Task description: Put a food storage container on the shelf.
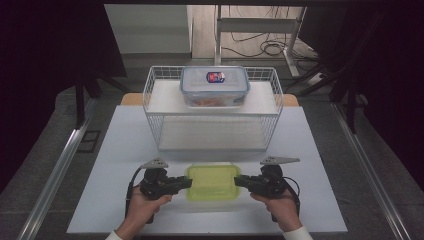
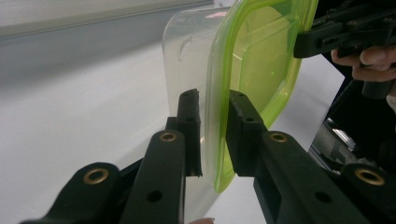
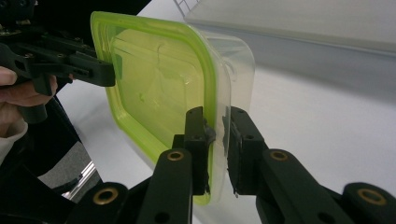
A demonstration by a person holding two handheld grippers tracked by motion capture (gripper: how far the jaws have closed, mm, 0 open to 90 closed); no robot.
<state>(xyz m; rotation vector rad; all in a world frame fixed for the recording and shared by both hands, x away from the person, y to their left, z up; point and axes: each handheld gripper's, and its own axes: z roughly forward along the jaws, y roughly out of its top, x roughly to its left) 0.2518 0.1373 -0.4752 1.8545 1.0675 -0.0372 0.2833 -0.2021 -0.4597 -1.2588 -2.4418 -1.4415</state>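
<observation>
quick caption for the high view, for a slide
Both grippers, left gripper and right gripper, clamp the green-lidded container before a wire basket.

The high view looks forward and down over the whole counter (image 1: 120, 150) from the person's side. Each tool view sits close, facing inward from opposite ends; all three share the green-lidded box (image 1: 212, 182).

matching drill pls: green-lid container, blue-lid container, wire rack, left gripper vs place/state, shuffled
Things:
1. green-lid container
2. blue-lid container
3. wire rack
4. left gripper

Places or states:
A. on the rack's top shelf
B. stands at the middle of the table, behind the near container
C. jaws clamped on the lid edge at one end
D. at the table's near edge, between both grippers

Pairs: 1-D, 2-A, 3-B, 4-C
</observation>
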